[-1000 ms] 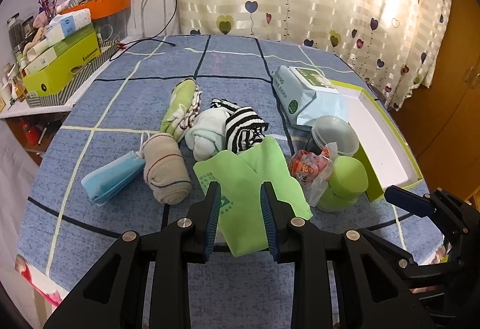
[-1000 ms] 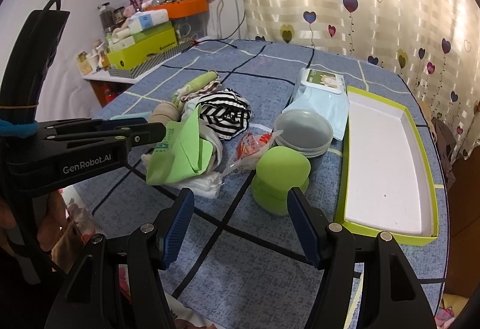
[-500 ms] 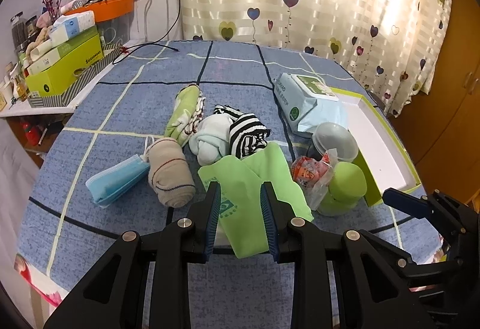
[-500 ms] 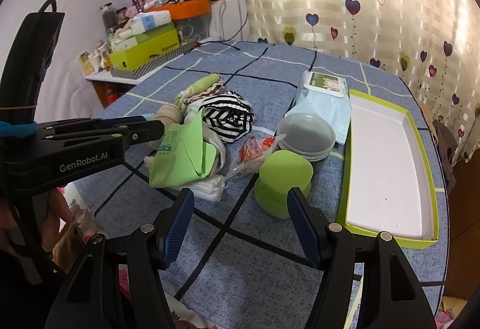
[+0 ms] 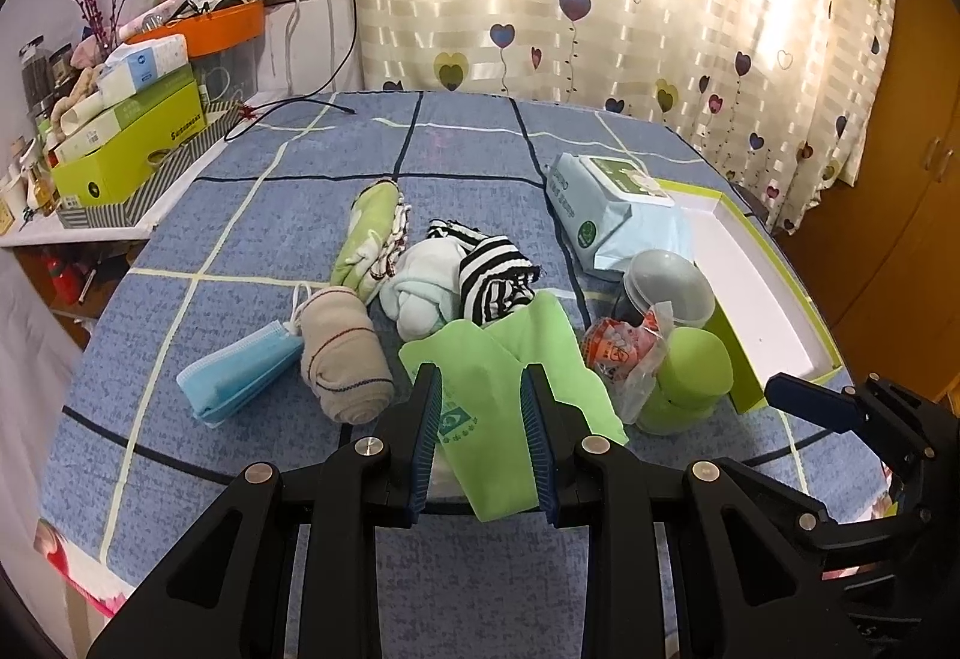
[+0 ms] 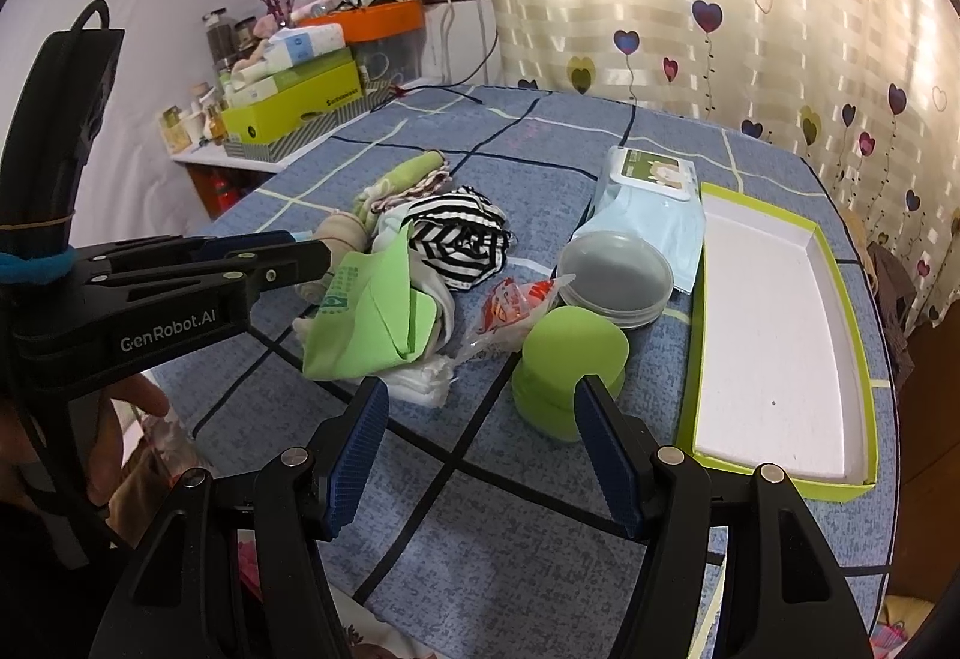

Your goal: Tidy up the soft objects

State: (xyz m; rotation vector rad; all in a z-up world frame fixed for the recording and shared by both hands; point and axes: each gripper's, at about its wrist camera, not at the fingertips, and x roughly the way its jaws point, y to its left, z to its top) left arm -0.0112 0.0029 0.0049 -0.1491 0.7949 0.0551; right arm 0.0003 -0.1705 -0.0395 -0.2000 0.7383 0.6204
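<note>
A pile of soft things lies mid-table: a green cloth bag (image 5: pixel 510 359), a striped sock (image 5: pixel 495 278), a pale rolled sock (image 5: pixel 420 287), a beige rolled sock (image 5: pixel 342 353), a green-and-white cloth (image 5: pixel 369 233) and a blue face mask (image 5: pixel 237 374). My left gripper (image 5: pixel 480 419) is open, its fingers either side of the green bag's near end, which is not pinched. In the right wrist view the bag (image 6: pixel 366 317) lies beside the left gripper. My right gripper (image 6: pixel 480 437) is open and empty, just short of a green lidded container (image 6: pixel 570 365).
A white tray with a green rim (image 6: pixel 780 335) lies at the table's right. A wet-wipes pack (image 5: pixel 606 203), a clear lidded tub (image 5: pixel 669 287) and a red snack packet (image 5: pixel 621 353) sit beside the pile. Boxes and clutter (image 5: pixel 120 131) fill a shelf at the left.
Both grippers have drawn back and up a little from the table. The objects have not moved, and the jaws stay as they were.
</note>
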